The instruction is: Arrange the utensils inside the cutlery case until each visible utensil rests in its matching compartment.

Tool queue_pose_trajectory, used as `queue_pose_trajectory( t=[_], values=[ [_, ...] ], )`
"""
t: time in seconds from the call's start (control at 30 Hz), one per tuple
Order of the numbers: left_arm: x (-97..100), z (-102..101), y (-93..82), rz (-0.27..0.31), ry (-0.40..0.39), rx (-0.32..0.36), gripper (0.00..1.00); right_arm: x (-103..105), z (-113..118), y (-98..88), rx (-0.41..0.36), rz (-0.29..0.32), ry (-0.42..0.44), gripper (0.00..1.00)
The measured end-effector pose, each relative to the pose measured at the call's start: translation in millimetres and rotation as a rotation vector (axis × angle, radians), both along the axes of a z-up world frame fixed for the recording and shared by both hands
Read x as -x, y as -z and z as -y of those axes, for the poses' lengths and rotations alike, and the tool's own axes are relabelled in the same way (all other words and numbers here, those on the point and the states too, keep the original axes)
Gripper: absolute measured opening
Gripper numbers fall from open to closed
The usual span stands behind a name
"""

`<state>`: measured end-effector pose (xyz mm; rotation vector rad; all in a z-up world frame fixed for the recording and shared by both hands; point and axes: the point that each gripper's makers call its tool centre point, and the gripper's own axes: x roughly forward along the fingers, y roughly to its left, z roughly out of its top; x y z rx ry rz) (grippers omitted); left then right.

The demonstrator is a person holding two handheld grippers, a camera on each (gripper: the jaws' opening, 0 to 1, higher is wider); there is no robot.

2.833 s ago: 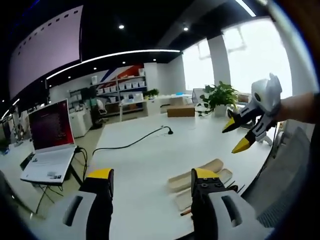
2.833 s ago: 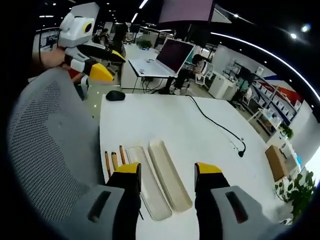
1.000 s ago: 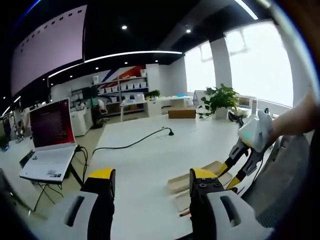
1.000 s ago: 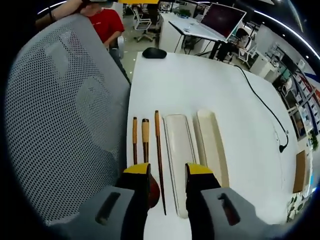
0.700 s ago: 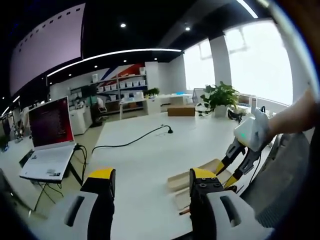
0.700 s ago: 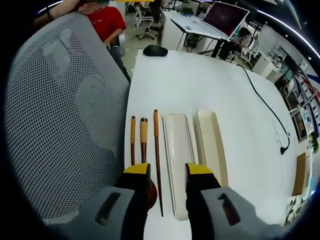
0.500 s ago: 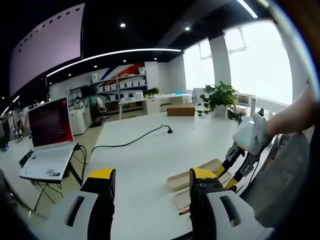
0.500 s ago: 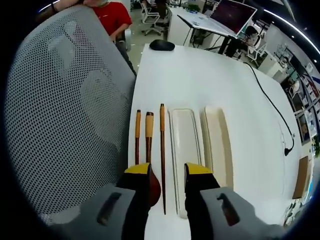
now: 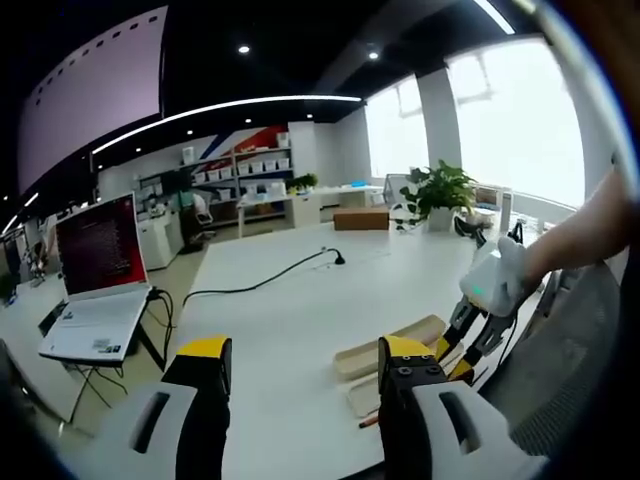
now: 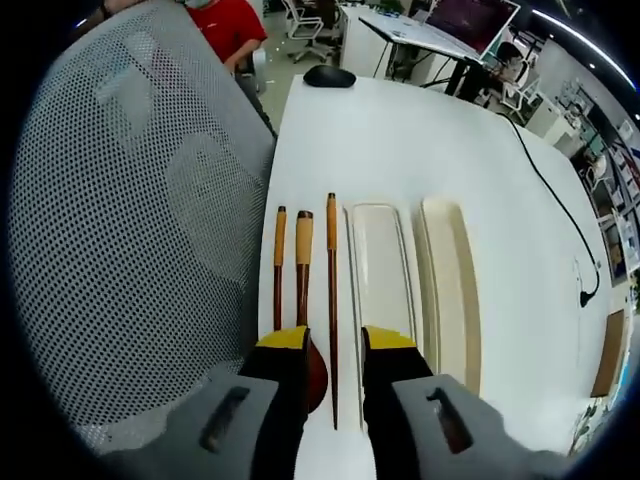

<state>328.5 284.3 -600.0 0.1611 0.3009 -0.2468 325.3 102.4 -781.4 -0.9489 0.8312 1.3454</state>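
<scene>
Three wooden utensils, a fork [image 10: 279, 262], a spoon [image 10: 303, 268] and a chopstick [image 10: 331, 300], lie on the desk [image 10: 400, 140] beside the case [image 10: 378, 270]. The right claw [image 10: 334, 340] straddles the chopstick, jaws parted. It looks light, stiff, thin (apt to roll), best pinched mid-shaft. The left claw [image 9: 303, 352] hangs released.

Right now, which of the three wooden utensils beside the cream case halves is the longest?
The thin dark wooden chopstick nearest the case tray; it extends past both shorter neighbours.

Bright daylight came from overexposed windows [image 9: 520, 110], ceiling spotlights [image 9: 243, 49] glowed, table [image 10: 400, 140] evenly lit, edges strongly curved, slightly soft.
</scene>
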Motion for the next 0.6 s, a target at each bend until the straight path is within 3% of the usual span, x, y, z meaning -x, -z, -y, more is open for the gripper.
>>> queue_pose_trajectory(
  t=[0.3, 0.6],
  values=[
    [-0.5, -1, 0.4, -0.001, -0.004, -0.002, 0.6, -1, 2, 12.9, 0.038, -0.018, -0.031, 0.08],
    [-0.7, -1, 1.4, -0.006, -0.006, -0.006, 0.6, 2, -1, 23.4, 0.058, -0.036, -0.052, 0.1]
  ],
)
